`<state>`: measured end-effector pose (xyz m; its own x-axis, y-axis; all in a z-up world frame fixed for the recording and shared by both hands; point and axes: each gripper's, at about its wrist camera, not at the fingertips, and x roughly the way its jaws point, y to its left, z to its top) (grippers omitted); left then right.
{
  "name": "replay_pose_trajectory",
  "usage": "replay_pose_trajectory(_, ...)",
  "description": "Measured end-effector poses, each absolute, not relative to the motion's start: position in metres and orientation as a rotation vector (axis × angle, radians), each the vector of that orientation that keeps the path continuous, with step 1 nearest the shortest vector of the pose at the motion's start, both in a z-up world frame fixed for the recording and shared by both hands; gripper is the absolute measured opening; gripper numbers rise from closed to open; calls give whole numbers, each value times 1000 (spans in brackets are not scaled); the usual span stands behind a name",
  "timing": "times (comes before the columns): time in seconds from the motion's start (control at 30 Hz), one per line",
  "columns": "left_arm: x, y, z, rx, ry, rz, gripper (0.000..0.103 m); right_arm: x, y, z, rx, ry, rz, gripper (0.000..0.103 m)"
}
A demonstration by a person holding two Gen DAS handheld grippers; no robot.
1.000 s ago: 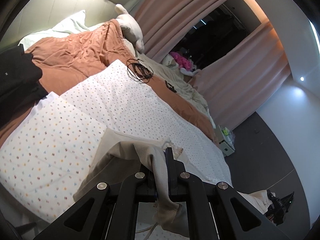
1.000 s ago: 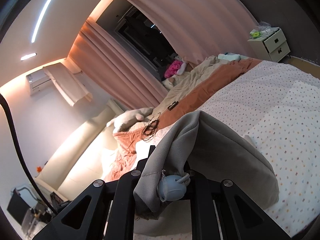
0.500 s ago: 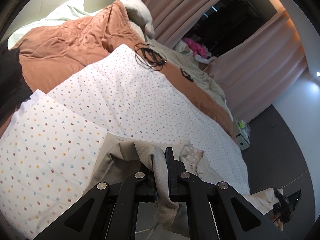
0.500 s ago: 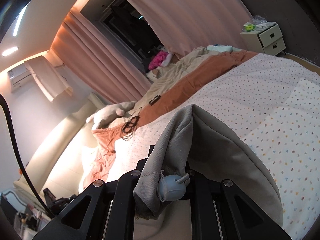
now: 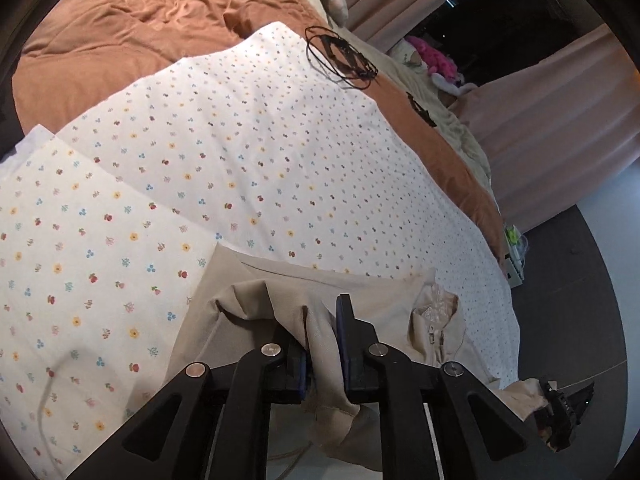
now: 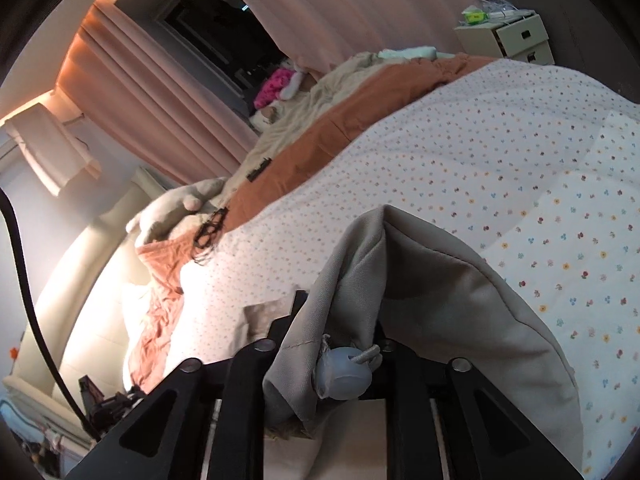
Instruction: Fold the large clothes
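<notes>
The beige garment (image 5: 320,344) lies on the flowered sheet (image 5: 240,160) of the bed, near its edge. The left claw (image 5: 324,344) and the right claw (image 6: 340,336) are both opening, each with a fold of the garment between its jaws

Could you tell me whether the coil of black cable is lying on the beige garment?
No, the black cable lies far up the bed, on the floral sheet's edge.

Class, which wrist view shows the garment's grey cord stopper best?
The right wrist view: the grey cord stopper hangs in plain sight on the beige garment. The left wrist view shows only that garment's fabric and zipper; no stopper is visible.
</notes>
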<state>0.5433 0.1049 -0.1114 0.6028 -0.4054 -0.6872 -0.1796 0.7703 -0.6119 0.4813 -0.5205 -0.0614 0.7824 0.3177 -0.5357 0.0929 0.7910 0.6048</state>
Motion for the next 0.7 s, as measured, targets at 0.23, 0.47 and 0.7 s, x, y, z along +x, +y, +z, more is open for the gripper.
replay_pose_trajectory(0.23, 538, 107, -107, -699, 840, -139, 84, 493, -507, -69, 630, 677, 129, 90)
replay_pose_trajectory(0.47, 510, 115, -101, -657, 843, -111, 84, 487, -476, -72, 543, 752, 136, 90)
replay_pose_trajectory(0.7, 468, 118, -89, -591, 861, -75, 79, 456, -444, -73, 476, 808, 170, 90)
